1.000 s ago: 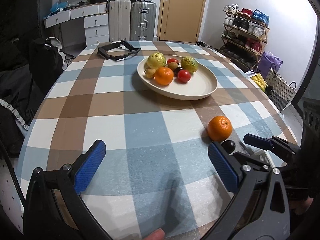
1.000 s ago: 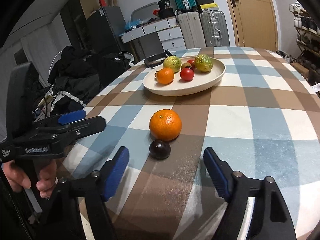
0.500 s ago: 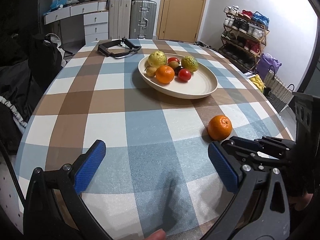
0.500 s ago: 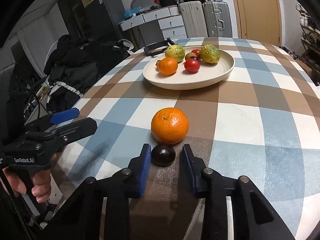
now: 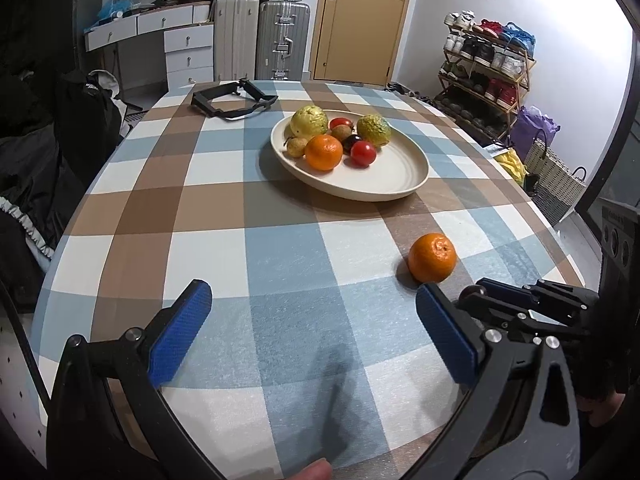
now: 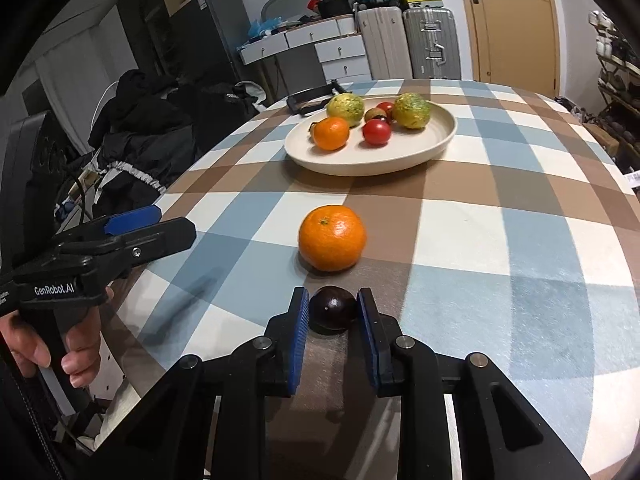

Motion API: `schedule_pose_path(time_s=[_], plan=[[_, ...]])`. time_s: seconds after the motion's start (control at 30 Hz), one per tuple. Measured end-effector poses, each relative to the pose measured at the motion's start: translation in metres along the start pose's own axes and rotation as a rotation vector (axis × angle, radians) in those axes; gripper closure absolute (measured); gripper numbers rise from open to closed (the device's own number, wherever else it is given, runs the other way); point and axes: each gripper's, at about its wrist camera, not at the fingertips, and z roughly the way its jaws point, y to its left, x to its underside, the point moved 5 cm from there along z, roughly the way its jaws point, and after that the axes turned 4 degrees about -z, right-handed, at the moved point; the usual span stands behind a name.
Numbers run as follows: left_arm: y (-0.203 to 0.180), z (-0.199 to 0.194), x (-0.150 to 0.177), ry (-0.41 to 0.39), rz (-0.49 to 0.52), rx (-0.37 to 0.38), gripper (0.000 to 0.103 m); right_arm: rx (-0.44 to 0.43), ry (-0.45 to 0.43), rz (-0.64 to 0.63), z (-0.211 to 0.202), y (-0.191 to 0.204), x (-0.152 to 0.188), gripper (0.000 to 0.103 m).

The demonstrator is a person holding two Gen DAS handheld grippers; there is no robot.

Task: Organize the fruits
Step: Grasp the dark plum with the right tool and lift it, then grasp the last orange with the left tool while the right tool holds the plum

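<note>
A small dark plum point(image 6: 333, 307) sits on the checked tablecloth, and my right gripper point(image 6: 333, 312) is shut on it, both blue pads pressing its sides. Just beyond it lies a loose orange point(image 6: 332, 237), also seen as the orange point(image 5: 432, 257) in the left wrist view, where the plum point(image 5: 471, 292) peeks out at the right gripper's tip. A cream plate point(image 6: 404, 157) farther back holds several fruits: an orange, red tomatoes and two yellow-green ones. My left gripper point(image 5: 316, 332) hovers open over the near tablecloth with nothing between its fingers.
A black strap-like frame point(image 5: 232, 100) lies at the table's far edge. Dark clothes on chairs point(image 6: 152, 136) crowd the table's left side. Suitcases point(image 5: 280, 40), drawers and a door stand behind; a shoe rack point(image 5: 488, 68) is at the right.
My right gripper's jaws closed from wide apart onto the dark plum while edging forward around it. The left gripper stayed open and still.
</note>
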Motion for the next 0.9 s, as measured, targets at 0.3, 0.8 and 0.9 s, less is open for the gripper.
schedule_pose_path(time_s=[0.3, 0.8, 0.9], plan=[[-0.037, 0.012, -0.006, 0.027, 0.087, 0.041, 0.001, 0.043, -0.042, 0.046, -0.021, -0.020, 0.009, 0.078], [-0.100, 0.055, -0.014, 0.090, 0.232, 0.070, 0.004, 0.158, -0.186, 0.143, -0.079, -0.080, 0.021, 0.078], [-0.104, 0.058, -0.018, 0.099, 0.234, 0.097, 0.018, 0.171, -0.206, 0.158, -0.088, -0.092, 0.020, 0.078]])
